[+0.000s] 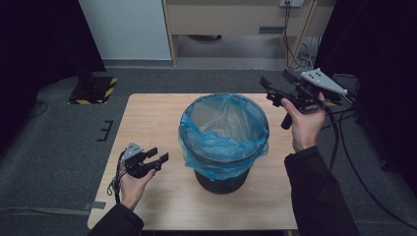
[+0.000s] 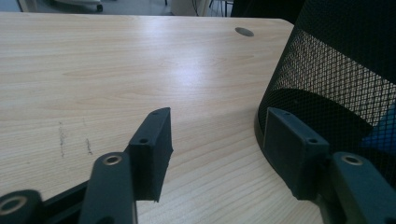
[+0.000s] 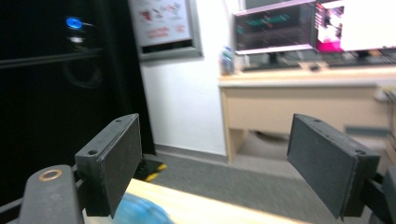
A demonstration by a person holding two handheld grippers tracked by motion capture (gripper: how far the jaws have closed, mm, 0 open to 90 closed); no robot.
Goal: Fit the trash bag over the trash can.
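1. A pale rectangular wooden table stands on grey carpet, with a desk and a white wall beyond its far edge.
2. A black round mesh waste bin stands near the middle of the table, a little towards the near edge. The left gripper view shows its mesh wall close up on the right.
3. A translucent blue plastic bag lines the bin. Its top is folded out over the rim and hangs partway down the outside.
4. The right gripper is held up in the air at the far right of the table, beside the bin and apart from it. Its jaws stand wide apart with nothing between them, as the right gripper view confirms.
5. The left gripper sits low at the near left of the table, just left of the bin. In the left gripper view its jaws are partly spread and empty, one jaw close beside the bin's base.
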